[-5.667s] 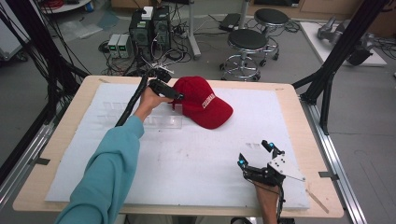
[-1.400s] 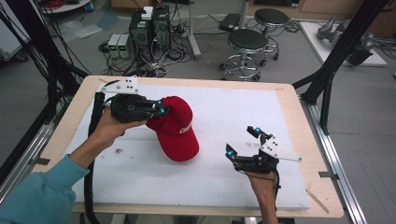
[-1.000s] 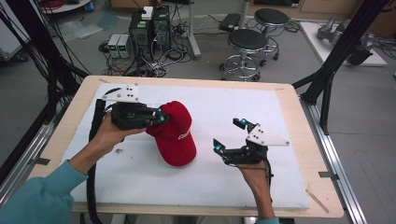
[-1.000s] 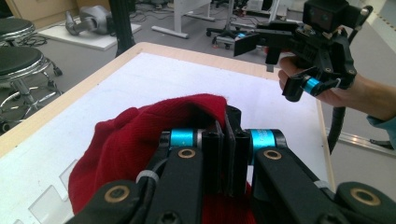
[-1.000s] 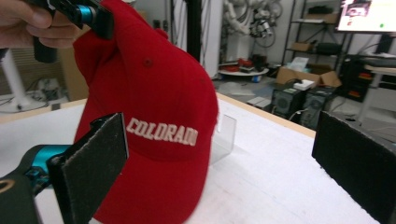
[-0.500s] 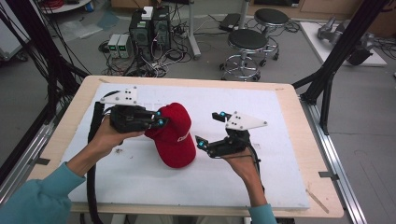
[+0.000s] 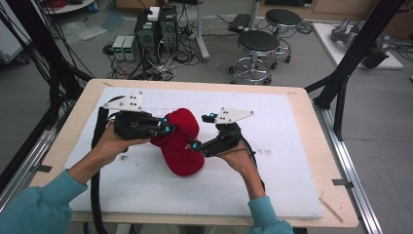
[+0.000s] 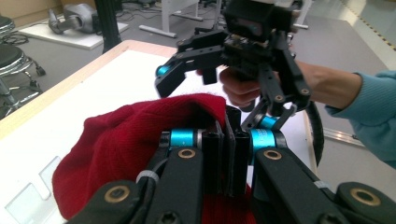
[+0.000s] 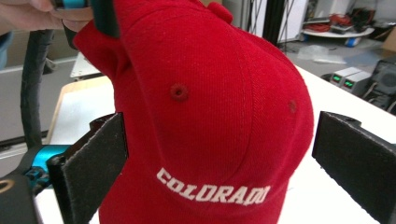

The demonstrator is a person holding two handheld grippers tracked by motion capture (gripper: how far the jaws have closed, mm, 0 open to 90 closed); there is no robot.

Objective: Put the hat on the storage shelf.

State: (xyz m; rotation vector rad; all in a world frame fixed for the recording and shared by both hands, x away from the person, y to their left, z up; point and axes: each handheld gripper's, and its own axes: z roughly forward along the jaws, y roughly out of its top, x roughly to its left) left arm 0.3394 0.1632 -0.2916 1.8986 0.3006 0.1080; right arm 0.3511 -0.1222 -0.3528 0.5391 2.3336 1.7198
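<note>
A red cap with white "COLORADO" lettering is tilted up off the white mat left of centre. My left gripper comes in from the left and is shut on the cap's edge; in the left gripper view its jaws pinch a fold of the red fabric. My right gripper is open at the cap's right side. In the right gripper view its pads stand wide on either side of the cap's crown, the right pad clearly apart from it.
The mat lies on a wooden table with black frame posts at its right and left. Two stools and computer boxes stand on the floor behind. A thick black cable trails from the left gripper.
My right gripper has moved left across the mat up to the cap, and its open jaws now flank the crown. The left gripper has kept its grip and place.
</note>
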